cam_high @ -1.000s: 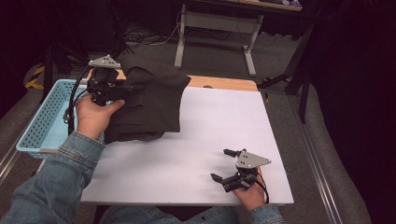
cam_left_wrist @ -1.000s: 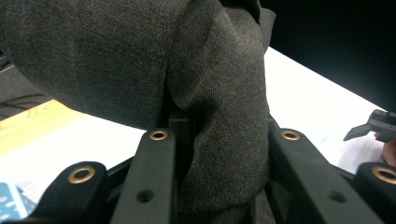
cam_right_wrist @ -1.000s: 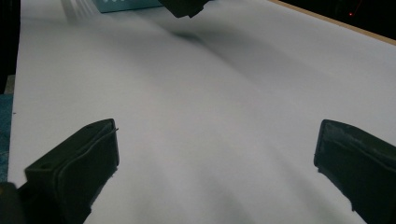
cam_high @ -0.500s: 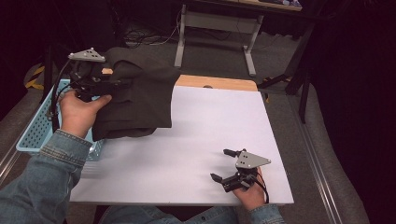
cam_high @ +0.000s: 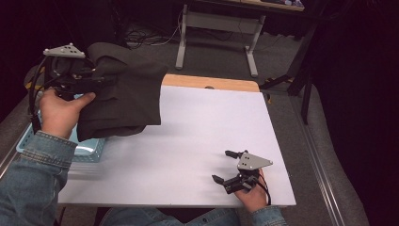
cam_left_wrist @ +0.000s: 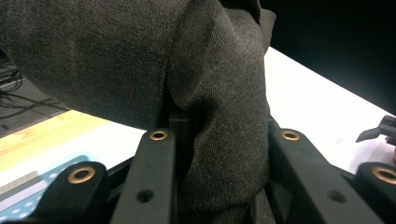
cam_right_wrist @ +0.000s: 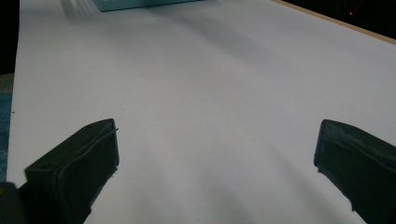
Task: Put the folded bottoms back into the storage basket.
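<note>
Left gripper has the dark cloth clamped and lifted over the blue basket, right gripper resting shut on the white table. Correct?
Not quite: the right gripper is open, jaws wide apart with nothing between them, as the right gripper view shows. The left gripper does clamp the dark cloth above the blue basket.

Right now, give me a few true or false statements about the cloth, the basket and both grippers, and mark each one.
1. The left gripper is shut on the dark cloth. True.
2. The dark cloth lies flat in the middle of the white table. False: it hangs lifted over the table's left edge, partly above the blue basket.
3. The right gripper stands open with nothing between its jaws. True.
4. The right gripper holds a corner of the dark cloth. False: it sits near the table's front edge, far from the cloth.
5. The blue basket stands at the right side of the table. False: it is at the left.
</note>
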`<control>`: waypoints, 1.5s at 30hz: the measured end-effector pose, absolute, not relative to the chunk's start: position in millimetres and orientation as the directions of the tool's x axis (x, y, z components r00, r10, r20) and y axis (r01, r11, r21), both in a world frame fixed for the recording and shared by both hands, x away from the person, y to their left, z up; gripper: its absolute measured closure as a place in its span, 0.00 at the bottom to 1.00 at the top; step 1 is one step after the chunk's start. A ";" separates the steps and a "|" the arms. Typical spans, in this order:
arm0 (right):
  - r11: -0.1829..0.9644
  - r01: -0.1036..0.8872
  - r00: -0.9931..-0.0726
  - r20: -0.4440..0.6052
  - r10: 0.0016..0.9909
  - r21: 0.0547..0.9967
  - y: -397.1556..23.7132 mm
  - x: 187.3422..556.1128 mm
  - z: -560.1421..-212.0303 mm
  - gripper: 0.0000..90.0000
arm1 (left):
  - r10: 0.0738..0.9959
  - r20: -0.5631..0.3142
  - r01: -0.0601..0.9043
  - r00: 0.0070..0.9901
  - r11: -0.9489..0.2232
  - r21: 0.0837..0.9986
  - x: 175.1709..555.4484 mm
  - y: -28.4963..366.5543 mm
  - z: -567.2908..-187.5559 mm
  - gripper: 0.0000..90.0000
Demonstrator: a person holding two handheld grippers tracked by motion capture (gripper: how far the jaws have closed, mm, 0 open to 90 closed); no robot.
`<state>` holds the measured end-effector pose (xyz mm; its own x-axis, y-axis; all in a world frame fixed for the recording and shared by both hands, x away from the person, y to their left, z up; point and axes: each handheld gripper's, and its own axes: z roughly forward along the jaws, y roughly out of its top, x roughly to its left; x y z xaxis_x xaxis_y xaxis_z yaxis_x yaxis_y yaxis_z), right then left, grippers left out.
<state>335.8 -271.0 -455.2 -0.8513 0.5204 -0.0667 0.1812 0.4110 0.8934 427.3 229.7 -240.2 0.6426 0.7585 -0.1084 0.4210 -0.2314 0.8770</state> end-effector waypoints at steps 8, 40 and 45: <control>0.413 0.183 -0.851 -0.067 0.522 0.892 -270.7 336.0 -455.4 0.01 | 0.780 -0.109 0.433 0.616 -0.219 0.874 422.2 253.4 -239.1 0.80; 0.420 0.187 -0.849 -0.070 0.524 0.888 -269.8 336.2 -455.8 0.01 | 0.818 -0.121 0.503 0.562 -0.222 0.835 407.7 314.0 -248.8 0.80; 0.421 0.188 -0.848 -0.070 0.525 0.887 -269.7 336.2 -455.9 0.01 | 0.823 -0.124 0.519 0.554 -0.225 0.825 409.1 322.2 -253.6 0.80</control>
